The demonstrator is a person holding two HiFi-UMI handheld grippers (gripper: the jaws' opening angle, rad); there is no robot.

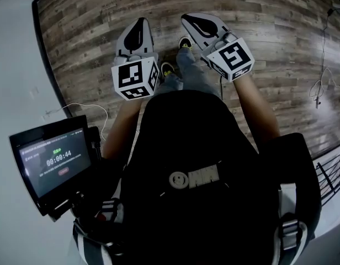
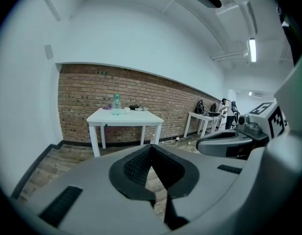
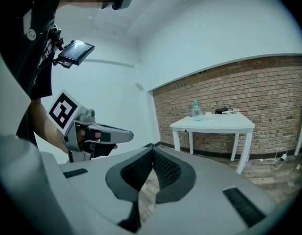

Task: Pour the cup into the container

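Far across the room, by the brick wall (image 2: 82, 102), a white table (image 2: 124, 117) stands on four straight legs. On its flat top the container (image 2: 116, 104) stands up tall. Its long side goes up and down, with the narrow end on top. It looks see-through and pale green, round like a bottle. The cup (image 2: 126, 111) sits just beside it, small and pale. It is too tiny to tell which way it opens. Some dark things (image 2: 135, 107) lie near them on the table top, too small to make out.

Both grippers are well apart from the table, held out over the brown wood floor (image 1: 269, 32). The left gripper (image 2: 151, 151) has its two grey jaws pressed together with nothing between them. Their inner pads (image 2: 136, 168) are black and bumpy. The right gripper (image 3: 152, 151) is pressed together too and holds nothing. Each one carries a white cube (image 1: 136, 77) with black square marks.
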